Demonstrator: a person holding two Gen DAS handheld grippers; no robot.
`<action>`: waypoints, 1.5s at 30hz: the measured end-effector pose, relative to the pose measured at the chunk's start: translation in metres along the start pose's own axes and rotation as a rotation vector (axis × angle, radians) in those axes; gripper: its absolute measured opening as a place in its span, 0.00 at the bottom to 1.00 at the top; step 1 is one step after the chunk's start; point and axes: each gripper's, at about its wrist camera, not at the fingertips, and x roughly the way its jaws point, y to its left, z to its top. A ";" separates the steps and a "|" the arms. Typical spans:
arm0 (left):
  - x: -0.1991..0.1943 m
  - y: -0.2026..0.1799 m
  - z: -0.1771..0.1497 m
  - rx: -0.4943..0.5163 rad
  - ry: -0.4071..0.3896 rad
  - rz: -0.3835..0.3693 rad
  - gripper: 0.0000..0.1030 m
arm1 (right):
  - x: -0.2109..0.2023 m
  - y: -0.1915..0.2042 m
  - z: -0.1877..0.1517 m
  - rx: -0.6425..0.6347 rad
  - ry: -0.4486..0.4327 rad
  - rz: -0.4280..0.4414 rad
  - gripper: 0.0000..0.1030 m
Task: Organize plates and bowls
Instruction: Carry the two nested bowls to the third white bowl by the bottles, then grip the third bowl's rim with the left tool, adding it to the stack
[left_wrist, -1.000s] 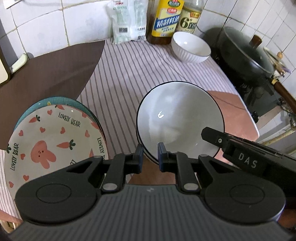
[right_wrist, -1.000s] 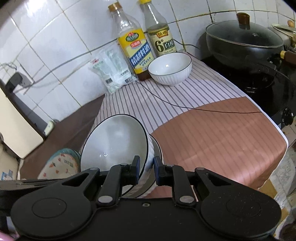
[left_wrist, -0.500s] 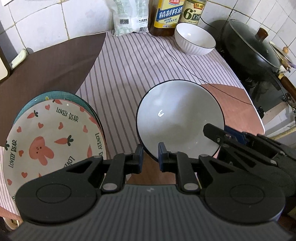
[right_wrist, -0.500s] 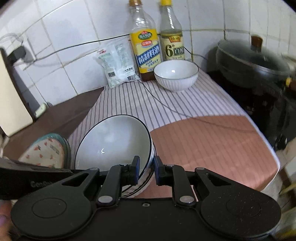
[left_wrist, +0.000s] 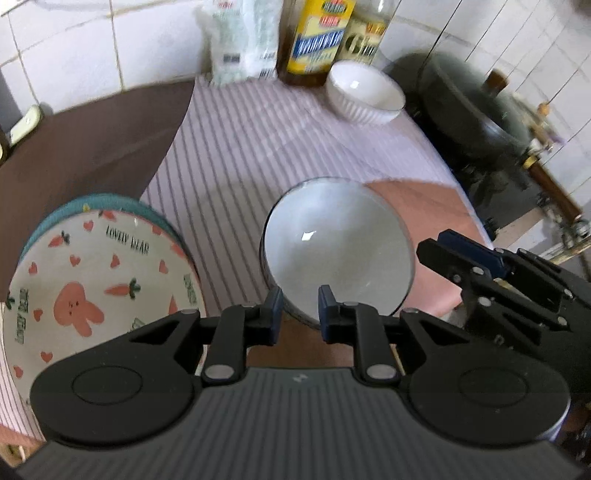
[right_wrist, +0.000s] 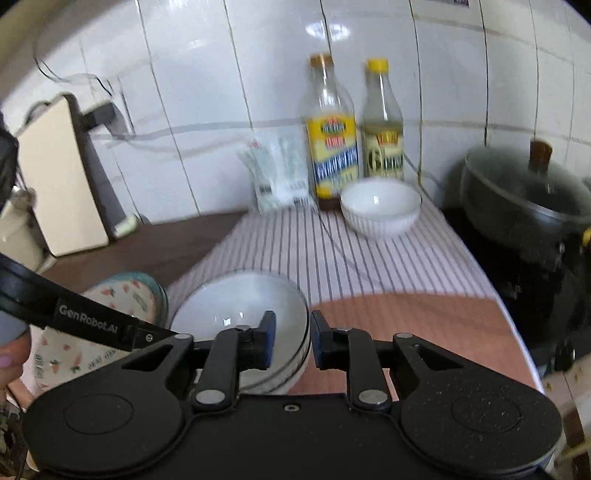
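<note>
A white bowl with a dark rim (left_wrist: 338, 251) sits nested level on a second bowl of the same kind (right_wrist: 291, 373), on the striped cloth. My left gripper (left_wrist: 297, 314) straddles its near rim and my right gripper (right_wrist: 293, 332) straddles the right rim. Both sets of jaws are opening, with the rim between the pads, which look just clear of it. To the left, a bunny-print plate (left_wrist: 92, 280) lies on a teal plate (left_wrist: 155, 216). A small ribbed white bowl (right_wrist: 380, 206) stands at the back by the bottles.
Two bottles (right_wrist: 334, 147) and a plastic packet (right_wrist: 277, 177) line the tiled wall. A lidded black wok (right_wrist: 524, 195) sits on the stove to the right. A brown mat (left_wrist: 96, 147) covers the left of the counter. The cloth's edge (right_wrist: 517, 332) drops off at the right.
The top bowl, held tilted a second ago, now rests level in the lower bowl. Both pairs of jaws have widened slightly. The right wrist view has rolled upright.
</note>
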 end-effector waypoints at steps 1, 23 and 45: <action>-0.005 0.000 0.002 0.002 -0.023 -0.013 0.19 | -0.003 -0.002 0.002 -0.016 -0.019 0.004 0.26; 0.064 -0.003 0.130 0.070 -0.158 -0.131 0.44 | 0.111 -0.061 0.039 -0.160 -0.053 -0.127 0.72; 0.190 -0.001 0.199 -0.020 -0.063 -0.169 0.49 | 0.206 -0.082 0.058 -0.086 -0.009 -0.151 0.94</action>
